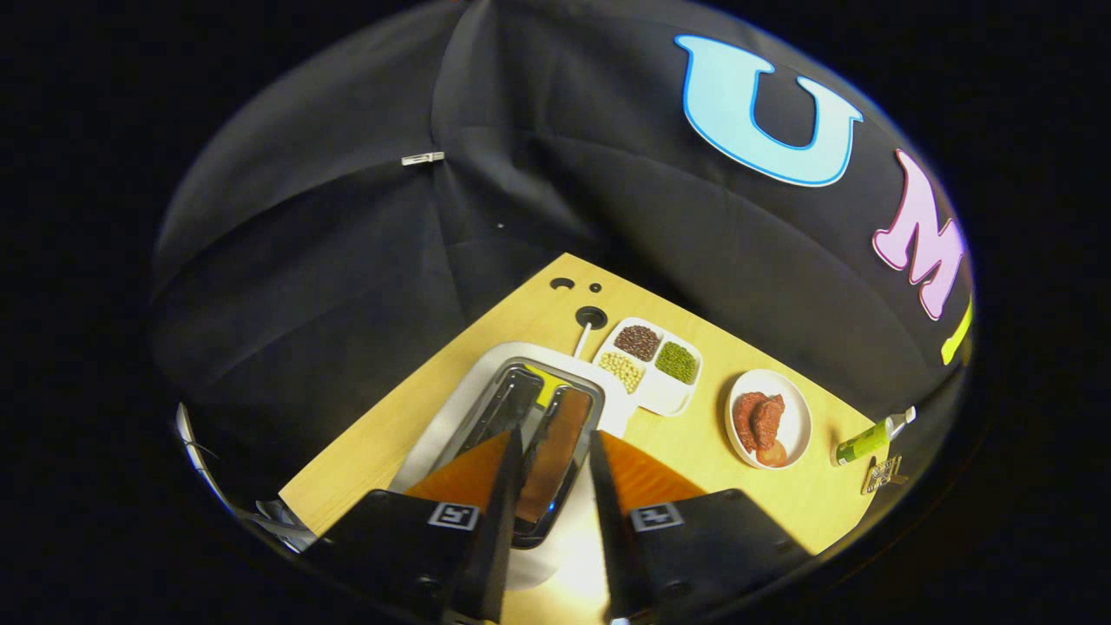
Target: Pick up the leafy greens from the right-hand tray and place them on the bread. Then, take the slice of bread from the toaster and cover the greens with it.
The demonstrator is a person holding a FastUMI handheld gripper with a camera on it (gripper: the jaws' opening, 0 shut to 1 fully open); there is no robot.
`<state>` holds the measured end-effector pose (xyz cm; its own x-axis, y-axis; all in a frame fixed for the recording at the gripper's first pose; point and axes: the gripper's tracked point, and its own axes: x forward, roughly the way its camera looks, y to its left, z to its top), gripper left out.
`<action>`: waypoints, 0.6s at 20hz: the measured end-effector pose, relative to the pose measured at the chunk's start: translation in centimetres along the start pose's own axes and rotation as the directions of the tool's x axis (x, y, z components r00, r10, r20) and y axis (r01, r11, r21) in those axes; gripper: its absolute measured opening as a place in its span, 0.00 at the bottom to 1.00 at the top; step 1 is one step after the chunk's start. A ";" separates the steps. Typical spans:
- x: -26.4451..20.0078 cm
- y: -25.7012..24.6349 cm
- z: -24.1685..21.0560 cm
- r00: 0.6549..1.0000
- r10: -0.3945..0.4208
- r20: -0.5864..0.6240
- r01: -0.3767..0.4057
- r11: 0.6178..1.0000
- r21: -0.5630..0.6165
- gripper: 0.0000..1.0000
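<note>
While tongs [555, 443] gape above toaster [529, 434], tray [651, 369] sits beyond.

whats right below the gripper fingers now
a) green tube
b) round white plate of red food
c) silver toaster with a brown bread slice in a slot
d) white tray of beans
c: the open gripper hangs over the silver toaster, its fingers either side of the brown bread slice in one slot.

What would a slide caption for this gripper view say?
Open gripper poised above a toaster, its fingers either side of the bread slice in one slot.
</note>
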<state>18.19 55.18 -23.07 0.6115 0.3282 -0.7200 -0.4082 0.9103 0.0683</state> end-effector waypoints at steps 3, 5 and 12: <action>0.6 1.1 -0.3 0.998 0.059 -0.019 -0.058 0.996 0.064 0.26; 0.1 1.0 0.2 0.998 0.068 -0.015 -0.066 0.992 0.107 0.17; -4.0 0.3 3.7 0.990 0.102 0.096 -0.114 0.985 0.129 0.14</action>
<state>18.15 55.04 -17.62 0.6291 0.4422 -0.6393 -0.3841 0.8918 0.2389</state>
